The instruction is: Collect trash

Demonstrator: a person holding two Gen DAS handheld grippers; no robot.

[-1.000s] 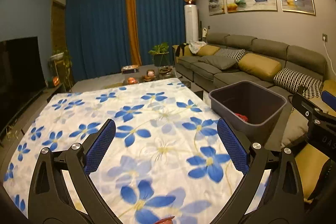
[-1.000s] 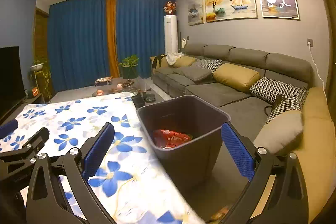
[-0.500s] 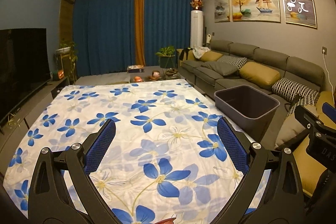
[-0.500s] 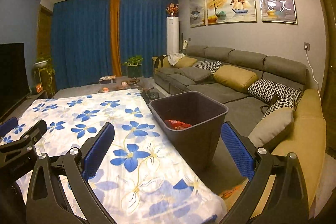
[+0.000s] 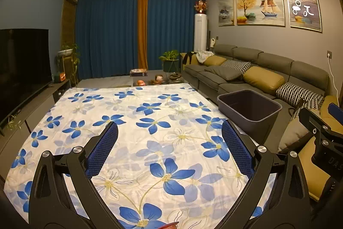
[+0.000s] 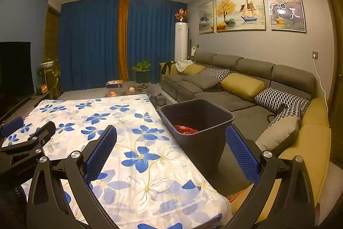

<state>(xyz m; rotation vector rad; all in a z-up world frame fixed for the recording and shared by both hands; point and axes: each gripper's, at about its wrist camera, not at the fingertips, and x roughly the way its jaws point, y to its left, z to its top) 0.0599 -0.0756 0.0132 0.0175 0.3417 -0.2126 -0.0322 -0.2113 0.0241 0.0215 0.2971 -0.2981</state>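
A dark grey trash bin [image 6: 197,121] stands on the floor beside the table's right edge, with red trash [image 6: 186,129] lying in it. The bin also shows in the left wrist view [image 5: 249,108]. My left gripper [image 5: 169,138] is open and empty above the flowered tablecloth [image 5: 133,121]. My right gripper [image 6: 171,143] is open and empty, held back from the bin over the table's near right corner. A small red scrap [image 5: 169,225] peeks in at the bottom edge of the left wrist view. The left gripper also shows in the right wrist view [image 6: 27,134].
A grey sofa [image 6: 235,87] with yellow and patterned cushions runs along the right wall. A TV [image 5: 23,65] stands on a low cabinet at the left. A low table with small items [image 5: 148,78] and a potted plant [image 5: 170,61] lie beyond the table.
Both grippers have pulled back and up from the bin and the table. The bin looks smaller and farther in both views. Both stay open and empty.
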